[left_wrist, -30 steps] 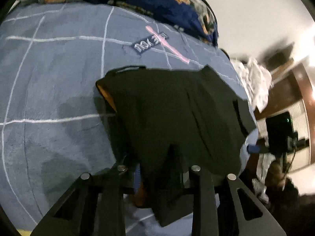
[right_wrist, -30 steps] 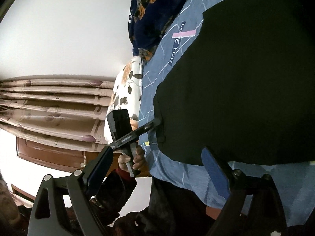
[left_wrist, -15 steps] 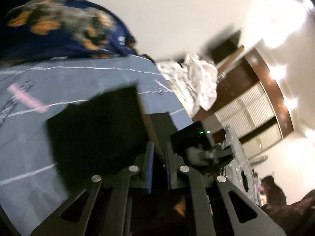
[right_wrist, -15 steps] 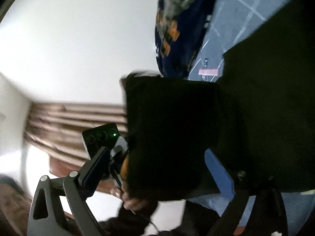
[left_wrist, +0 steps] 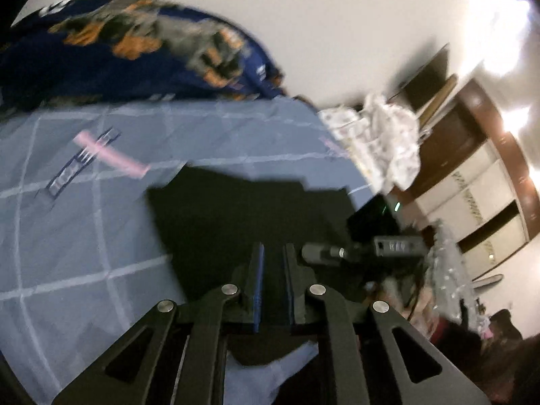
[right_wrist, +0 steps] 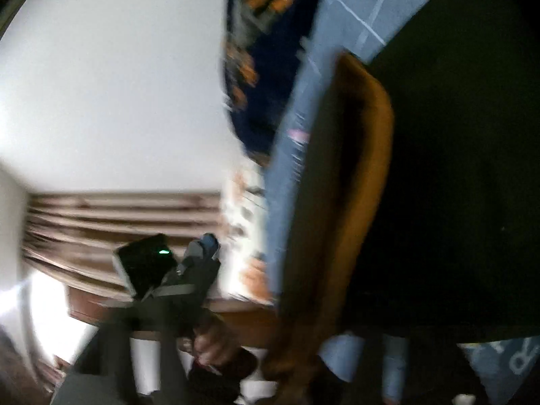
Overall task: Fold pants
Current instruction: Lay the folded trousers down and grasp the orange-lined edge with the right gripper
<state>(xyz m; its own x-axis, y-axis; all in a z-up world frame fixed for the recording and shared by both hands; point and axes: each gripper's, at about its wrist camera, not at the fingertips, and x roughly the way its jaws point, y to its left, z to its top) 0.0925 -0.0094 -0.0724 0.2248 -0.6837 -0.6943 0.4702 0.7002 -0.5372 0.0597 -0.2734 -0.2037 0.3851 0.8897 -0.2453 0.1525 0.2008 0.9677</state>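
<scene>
Two hand-held grippers are at the black pants (left_wrist: 236,209), which lie on your bed over the blue sheet (left_wrist: 84,236) with its white grid lines. Seen from your left wrist, the left hand-held gripper (left_wrist: 272,270) has its jaws almost pressed together, a narrow slot left between the blue-edged pad and the black one; dark cloth lies in and under that slot, but you cannot tell whether the pads actually pinch it. A near edge of the pants sags below the jaws against the sheet.

Your right hand-held gripper (left_wrist: 337,253) shows in the same view just right of the left one, over the right-hand part of the pants. Its jaws are closing; its own view is too blurred and dark to show its fingers or whether cloth sits between them. That view shows the pants filling the right side, with an orange-brown inner lining (right_wrist: 357,168) turned up along one edge, and your hand (right_wrist: 212,341) holding the left tool's handle lower left.

A dark blue floral blanket (left_wrist: 135,54) is bunched at the far end of the bed, and white printed cloth (left_wrist: 381,141) is heaped beyond the bed's corner.
</scene>
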